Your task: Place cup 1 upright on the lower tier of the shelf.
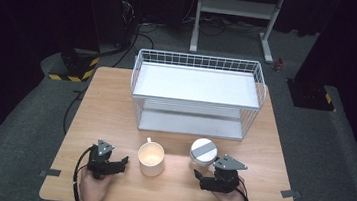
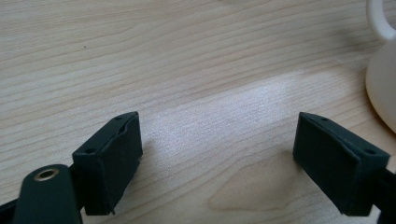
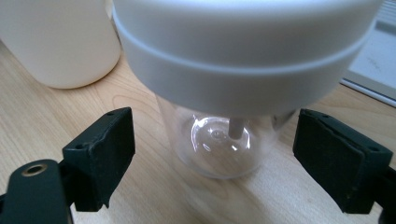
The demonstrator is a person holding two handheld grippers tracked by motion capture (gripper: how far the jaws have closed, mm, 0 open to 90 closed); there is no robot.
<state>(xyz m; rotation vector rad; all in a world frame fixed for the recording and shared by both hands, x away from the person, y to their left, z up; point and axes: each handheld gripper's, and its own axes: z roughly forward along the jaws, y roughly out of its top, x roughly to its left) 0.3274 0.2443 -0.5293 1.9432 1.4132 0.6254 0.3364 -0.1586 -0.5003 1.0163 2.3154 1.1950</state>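
Both hands are low at the near edge of the wooden table, each holding a gripper. The left gripper sits just left of the cream mug, and in the left gripper view its jaws are spread wide over bare wood, nothing between them, with the mug's side and handle at the right edge. Over on the other side, the right gripper points at the clear glass jar with the white lid and grey top. In the right gripper view the jaws stand released, one on either side of the jar's glass base, not touching it. Mug and jar stand upright near each other, mug to the left, in front of the white wire rack with its two shelves, which occupies the far half of the table.
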